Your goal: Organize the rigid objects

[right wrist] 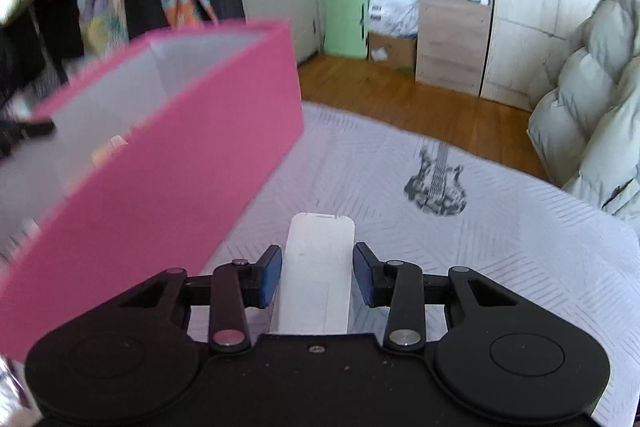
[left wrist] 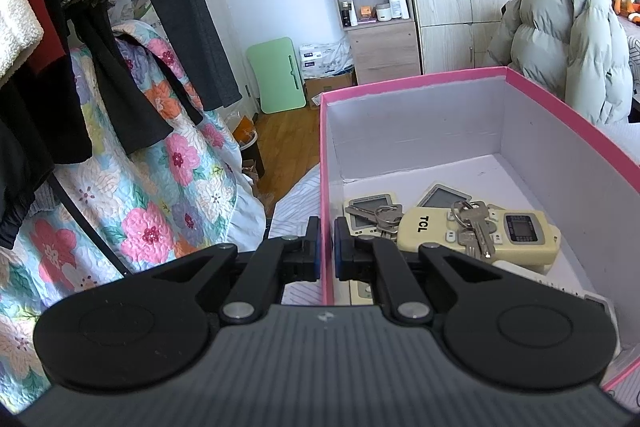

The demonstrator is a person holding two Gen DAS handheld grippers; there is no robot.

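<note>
Though blurry, one box (right wrist: 180,147), one remote (right wrist: 316,279)

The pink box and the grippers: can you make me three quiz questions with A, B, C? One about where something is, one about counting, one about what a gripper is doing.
1. Where is the white remote?
A. inside the box
B. between the right gripper's fingers
C. on the floor

2. How many bunches of keys lie in the pink box?
A. none
B. two
C. five

3. What are the left gripper's fingers doing?
A. spread wide
B. holding keys
C. shut on the box's wall

Answers:
1 B: the white remote sits between the right gripper fingers, outside the box.
2 B: one bunch and another show in the pink box.
3 C: the left gripper has one finger on each side of the wall.
</note>
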